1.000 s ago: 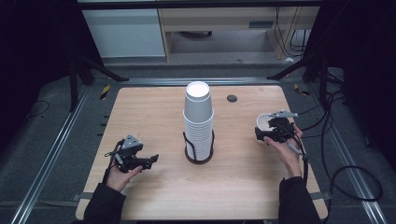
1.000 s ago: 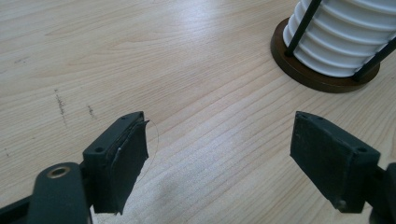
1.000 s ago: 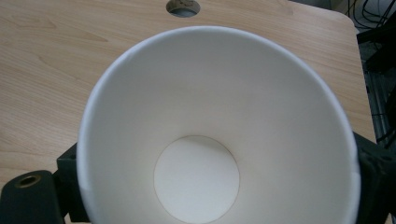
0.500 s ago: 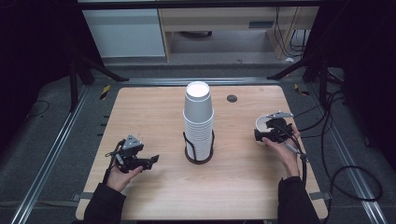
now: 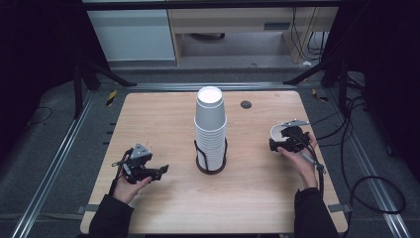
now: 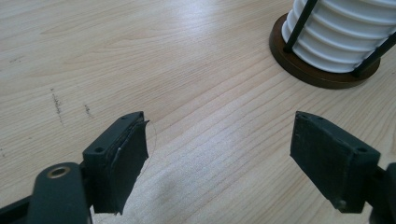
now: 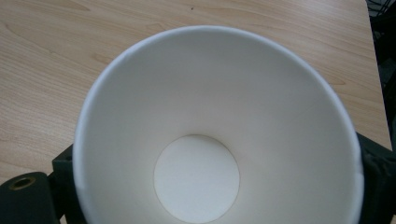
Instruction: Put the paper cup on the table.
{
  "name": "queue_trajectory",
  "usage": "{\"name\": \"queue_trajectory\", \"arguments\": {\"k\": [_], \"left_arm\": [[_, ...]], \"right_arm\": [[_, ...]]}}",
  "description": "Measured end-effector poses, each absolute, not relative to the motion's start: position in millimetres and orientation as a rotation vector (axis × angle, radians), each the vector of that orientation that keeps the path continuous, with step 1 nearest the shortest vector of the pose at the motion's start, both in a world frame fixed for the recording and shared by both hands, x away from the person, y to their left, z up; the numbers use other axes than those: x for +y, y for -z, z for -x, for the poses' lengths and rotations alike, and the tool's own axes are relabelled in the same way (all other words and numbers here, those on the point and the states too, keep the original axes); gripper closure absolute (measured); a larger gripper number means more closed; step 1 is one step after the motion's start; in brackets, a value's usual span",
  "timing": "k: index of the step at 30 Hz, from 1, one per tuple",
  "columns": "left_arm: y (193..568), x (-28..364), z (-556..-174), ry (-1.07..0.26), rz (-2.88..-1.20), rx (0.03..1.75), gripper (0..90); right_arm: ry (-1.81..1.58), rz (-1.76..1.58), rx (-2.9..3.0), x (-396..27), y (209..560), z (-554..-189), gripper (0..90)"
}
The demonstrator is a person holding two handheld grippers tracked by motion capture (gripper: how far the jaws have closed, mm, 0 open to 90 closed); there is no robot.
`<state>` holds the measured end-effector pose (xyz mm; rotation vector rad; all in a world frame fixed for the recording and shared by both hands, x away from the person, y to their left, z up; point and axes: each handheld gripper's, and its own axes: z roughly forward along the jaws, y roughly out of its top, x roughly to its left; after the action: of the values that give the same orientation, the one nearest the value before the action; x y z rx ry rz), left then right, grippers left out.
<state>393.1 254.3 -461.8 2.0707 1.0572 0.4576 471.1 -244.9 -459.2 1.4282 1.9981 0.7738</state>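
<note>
One white cup (image 7: 219, 130) sits clamped in the right tool (image 5: 286, 140) at three o'clock; left tool (image 5: 157, 171) gapes empty over the tabletop (image 5: 163, 114).

The tall stack of white cups (image 5: 210, 126) in its dark holder (image 5: 211, 166) blocks the bench (image 5: 163, 119) centre between both hands, bare wood lies open either side, and a small dark disc (image 5: 246, 104), perhaps flush, sits behind.

left gripper (image 5: 161, 170) low, fingers (image 6: 122, 158) spread and empty, right gripper (image 5: 280, 145) fingers closed around a load
</note>
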Motion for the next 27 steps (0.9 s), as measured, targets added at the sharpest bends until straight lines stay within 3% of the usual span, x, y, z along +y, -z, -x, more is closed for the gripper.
{"name": "queue_trajectory", "arguments": {"k": [27], "left_arm": [[462,253,-392,-0.458,-2.083,1.052,18.1]], "right_arm": [[-0.710,-1.395,2.116,-241,457,-455,1.7]]}}
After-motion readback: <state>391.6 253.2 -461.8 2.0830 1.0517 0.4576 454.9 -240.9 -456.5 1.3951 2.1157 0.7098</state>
